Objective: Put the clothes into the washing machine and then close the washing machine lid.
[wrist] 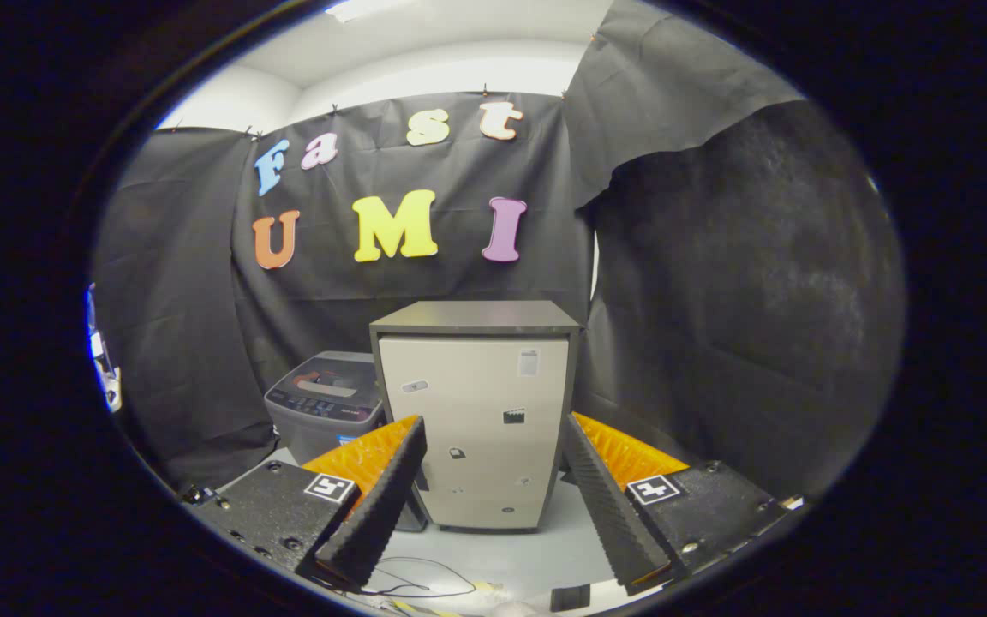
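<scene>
One washing machine (326, 403) stands at the back of the booth, a small grey top-loader with a dark control panel across its top. Its lid lies flat and closed. It sits against the black cloth wall (742, 300), beyond the left finger of the hand-held gripper, well away from it.

One cabinet (475, 420) stands just to the right of the washing machine, touching or nearly touching its side; which one cannot be told. The cabinet is taller than the machine, with a dark top and frame and a pale front door that carries a few small stickers. It stands straight ahead, framed between the two fingers, and its left edge hides the right part of the washing machine.

One hand-held gripper (493, 501) shows at the bottom, its two ridged fingers (378, 506) spread wide apart with nothing between them. Each finger mount bears one small square marker, two in all.

The pale grey floor (528, 553) runs from the cabinet towards the fingers. A thin dark cable (425, 590) loops on it, near the fingertips. A small dark block (569, 597) lies close to the right finger's tip.

Black cloth hangs on all sides, and a white ceiling (425, 51) shows above it.
</scene>
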`<action>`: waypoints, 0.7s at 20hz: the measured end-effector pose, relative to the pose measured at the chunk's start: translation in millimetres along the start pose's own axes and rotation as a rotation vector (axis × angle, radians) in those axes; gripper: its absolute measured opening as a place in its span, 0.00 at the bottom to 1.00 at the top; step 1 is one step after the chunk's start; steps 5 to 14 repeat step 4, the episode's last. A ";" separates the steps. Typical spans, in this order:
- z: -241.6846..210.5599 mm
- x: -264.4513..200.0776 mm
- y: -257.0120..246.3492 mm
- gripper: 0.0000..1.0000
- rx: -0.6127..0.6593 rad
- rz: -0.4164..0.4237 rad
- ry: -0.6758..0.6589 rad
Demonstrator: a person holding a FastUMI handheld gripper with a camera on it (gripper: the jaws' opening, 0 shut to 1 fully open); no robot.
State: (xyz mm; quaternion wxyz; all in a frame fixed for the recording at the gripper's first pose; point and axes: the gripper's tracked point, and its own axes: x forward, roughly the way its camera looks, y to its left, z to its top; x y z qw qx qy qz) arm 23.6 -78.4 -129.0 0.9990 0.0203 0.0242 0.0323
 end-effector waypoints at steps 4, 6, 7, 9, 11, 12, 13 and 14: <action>1.4 -4.7 2.3 1.00 -0.004 0.002 -0.003; 1.4 -4.7 2.3 1.00 -0.004 0.002 -0.003; 1.4 -4.7 2.3 1.00 -0.004 0.002 -0.003; 1.4 -4.7 2.3 1.00 -0.004 0.002 -0.003; 1.4 -4.7 2.3 1.00 -0.004 0.002 -0.003; 1.4 -4.7 2.3 1.00 -0.004 0.002 -0.003; 1.4 -4.7 2.3 1.00 -0.004 0.002 -0.003; 1.4 -4.7 2.3 1.00 -0.004 0.002 -0.003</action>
